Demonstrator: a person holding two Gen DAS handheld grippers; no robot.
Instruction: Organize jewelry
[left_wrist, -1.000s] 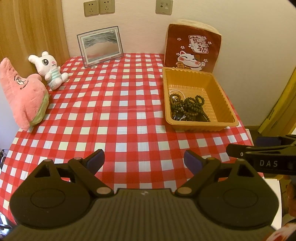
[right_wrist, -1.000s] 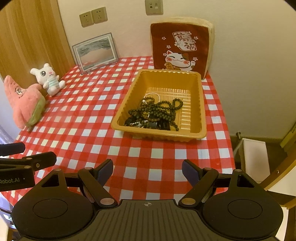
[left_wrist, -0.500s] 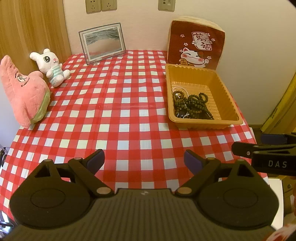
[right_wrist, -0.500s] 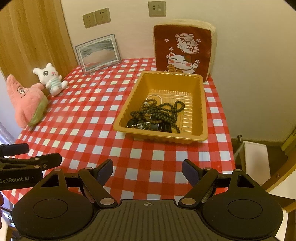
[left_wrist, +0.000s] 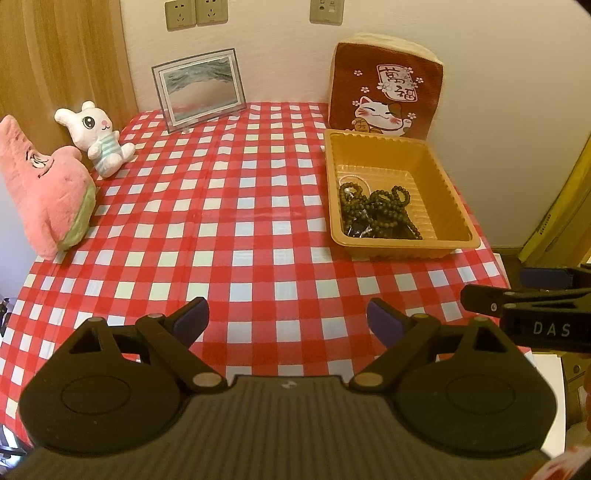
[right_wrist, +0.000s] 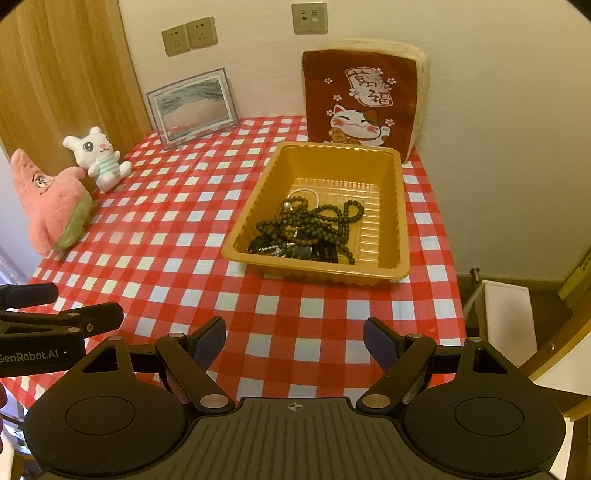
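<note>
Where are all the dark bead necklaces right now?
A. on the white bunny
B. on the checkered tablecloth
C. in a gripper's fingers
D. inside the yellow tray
D: the dark bead necklaces lie tangled in a heap inside the yellow tray, while the left gripper and the right gripper are both open and hold nothing.

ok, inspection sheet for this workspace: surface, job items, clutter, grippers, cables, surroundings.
Surface: table under a red-and-white checked tablecloth, lying flat.
Job's things: orange plastic tray at the right rear holding a tangled pile of dark bead strings; a thin pale chain lies behind the pile.
Clutter: pink starfish plush, white bunny plush, framed picture, lucky-cat cushion.
Grippers: left hand-held gripper open, empty, over the near edge; right hand-held gripper open, empty.
Cables: nothing seen.
Surroundings: wall sockets, wooden panel at left.
</note>
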